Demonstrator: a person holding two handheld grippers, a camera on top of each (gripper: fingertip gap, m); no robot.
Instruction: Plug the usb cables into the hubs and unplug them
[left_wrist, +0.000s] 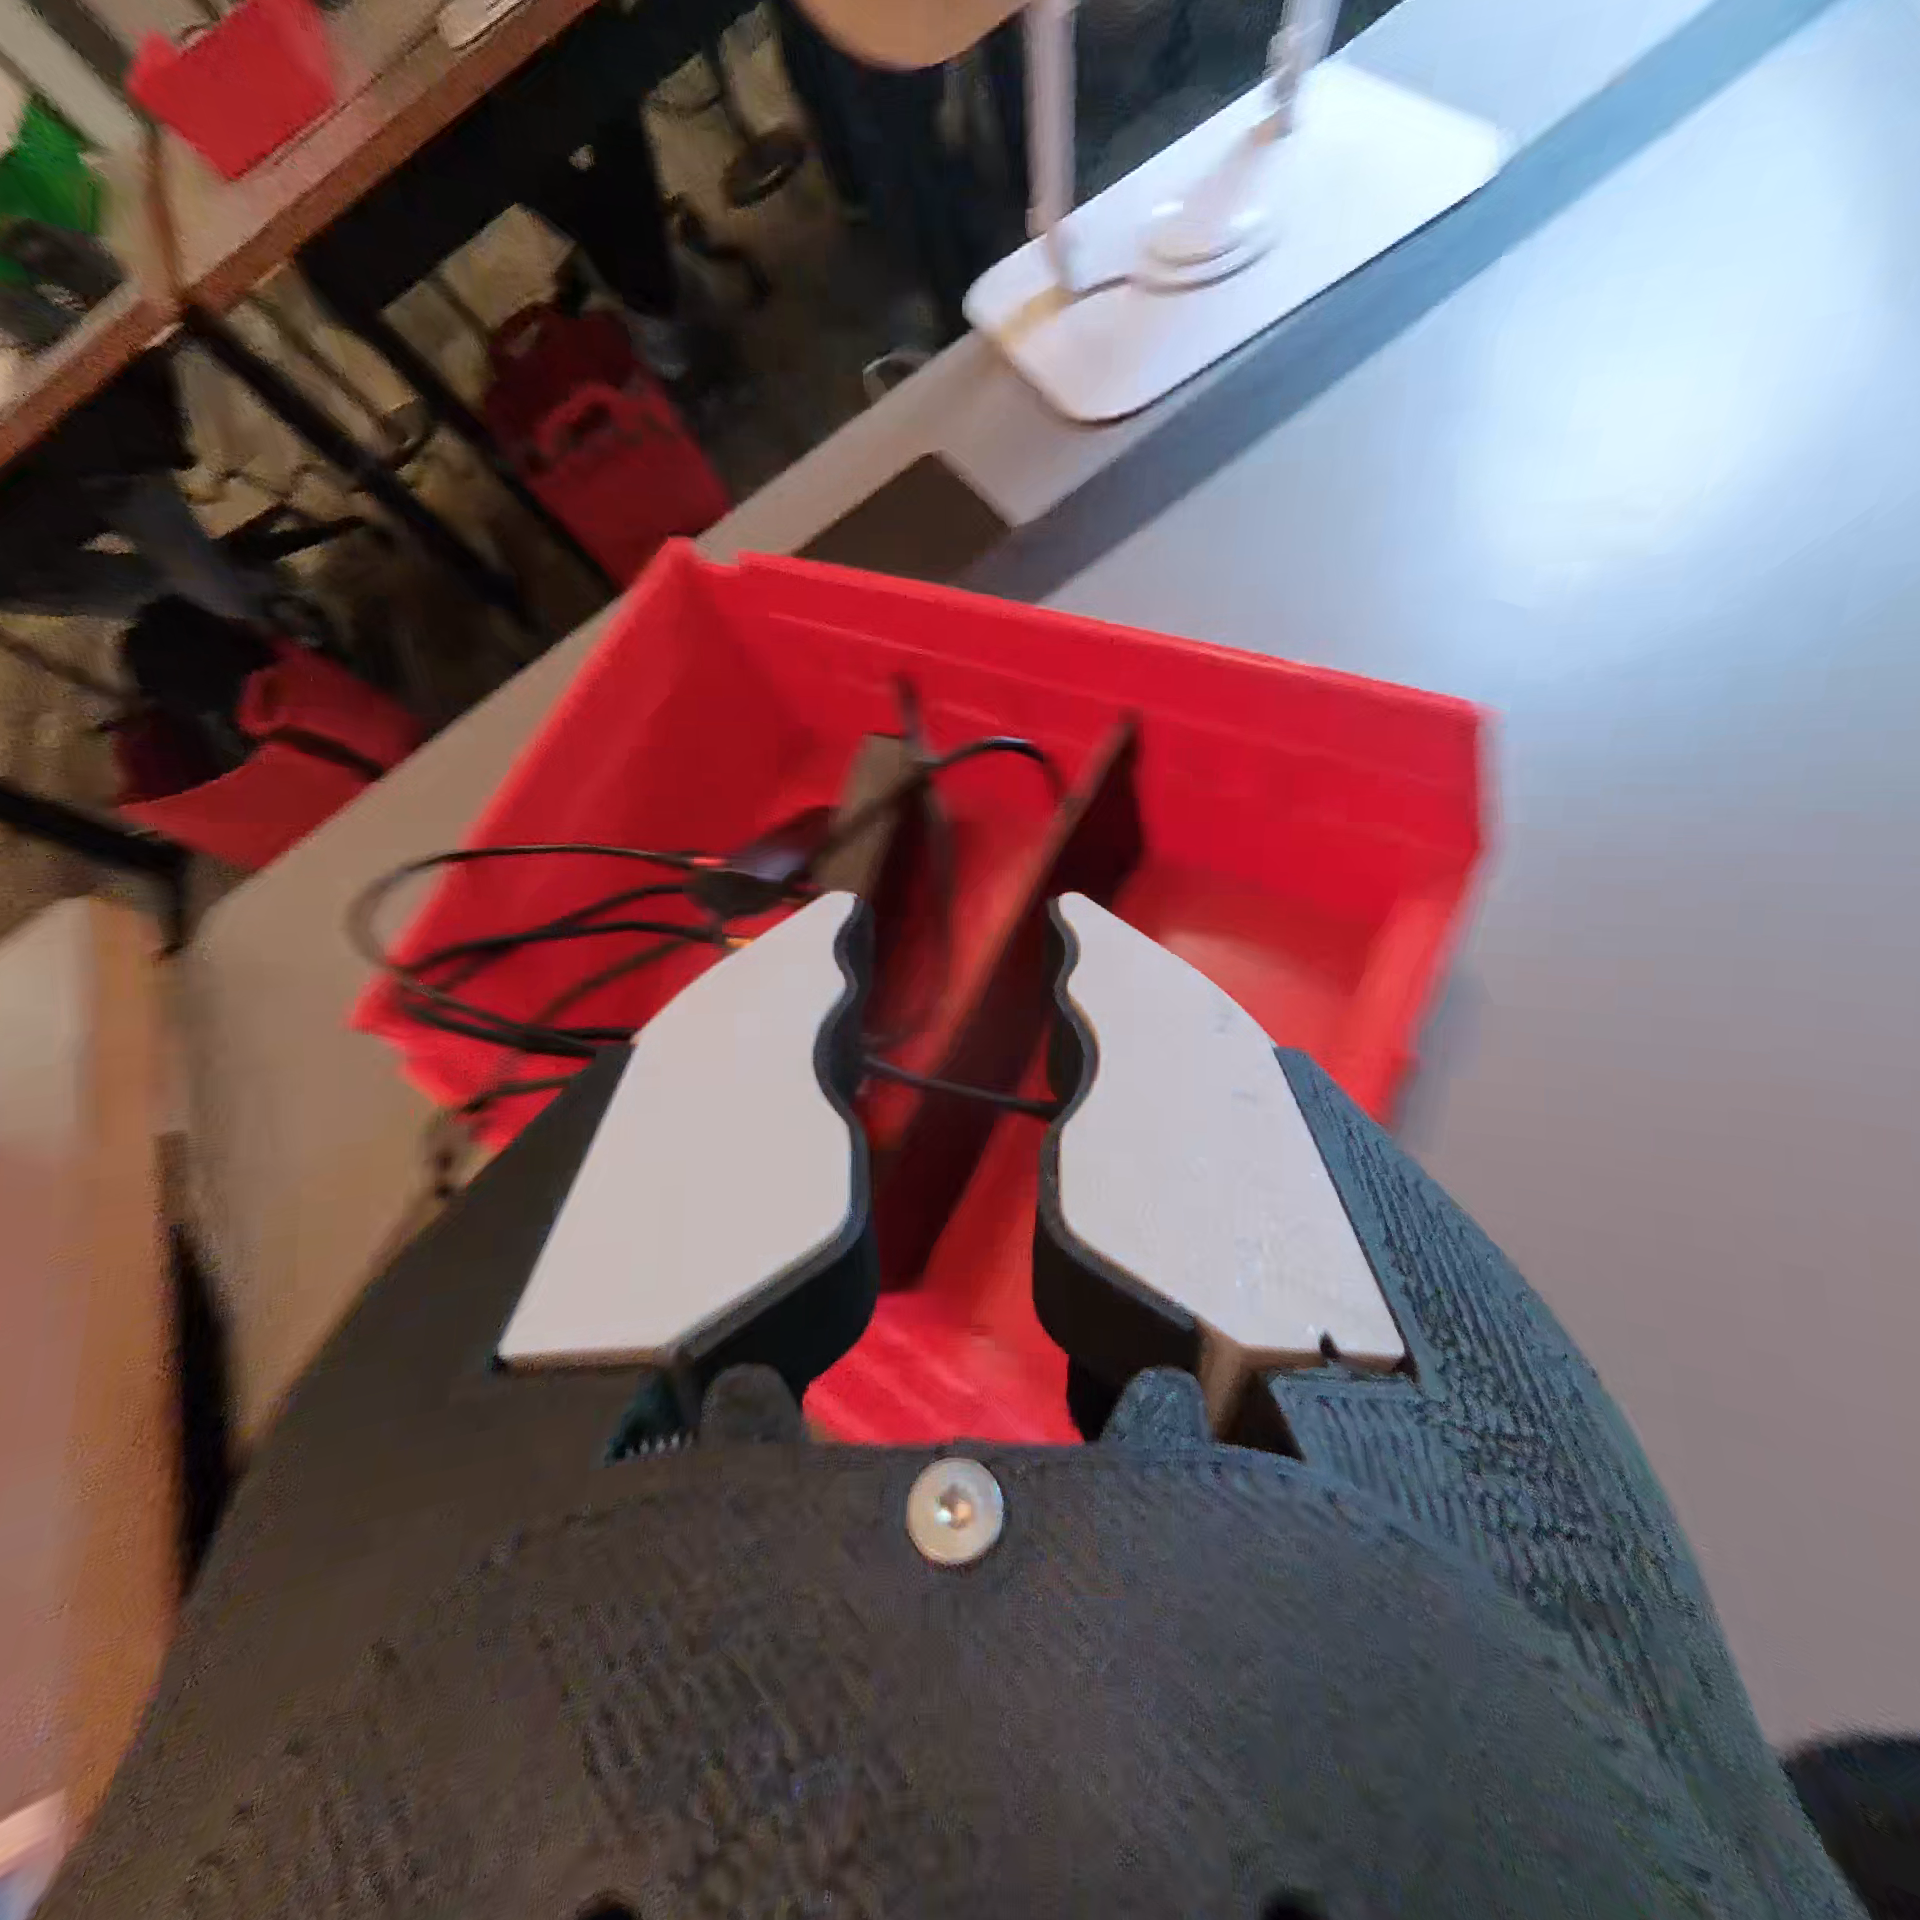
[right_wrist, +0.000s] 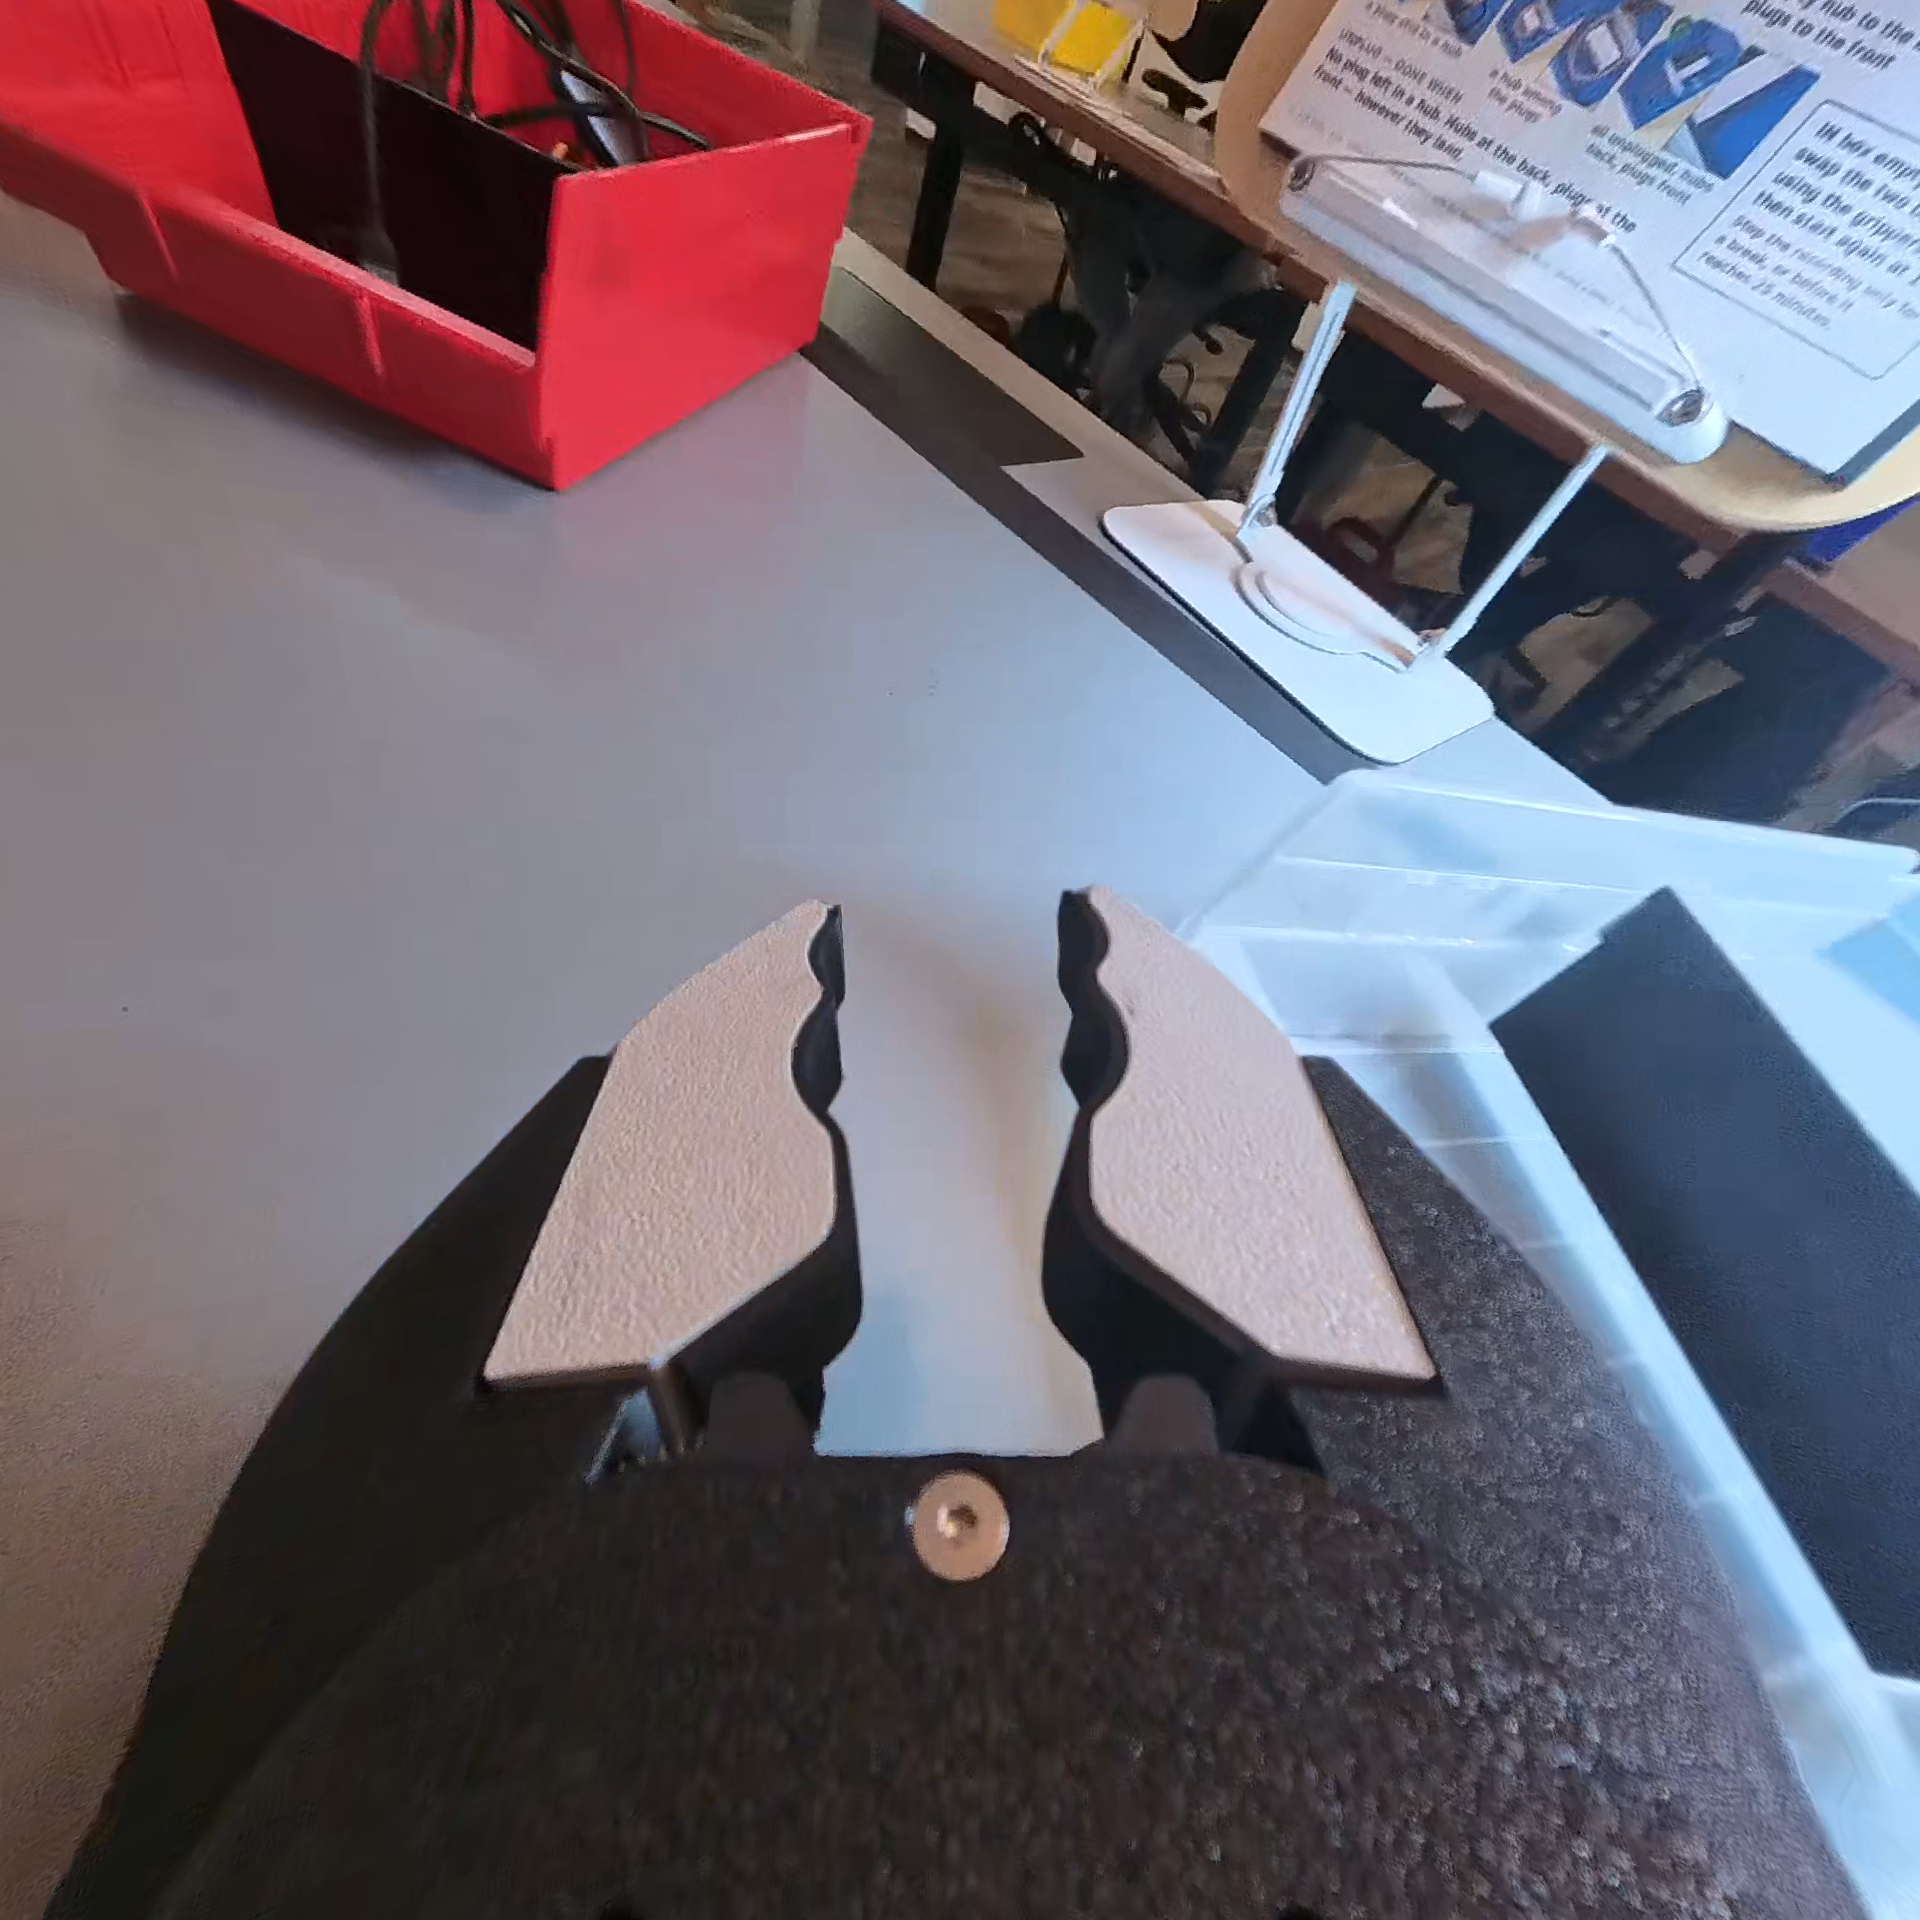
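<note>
Grey table (right_wrist: 416, 727), cluttered wooden shelving (left_wrist: 312, 218) behind

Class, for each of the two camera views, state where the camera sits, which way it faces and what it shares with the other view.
Left wrist view: mounted on the left gripper, looking down into the red plastic bin holding thin black cables; its open fingers show.
Right wrist view: mounted on the right gripper, facing across the grey table; open fingers show, clear plastic box on the right.
Shared: the bin, the table and the white stand base.
</note>
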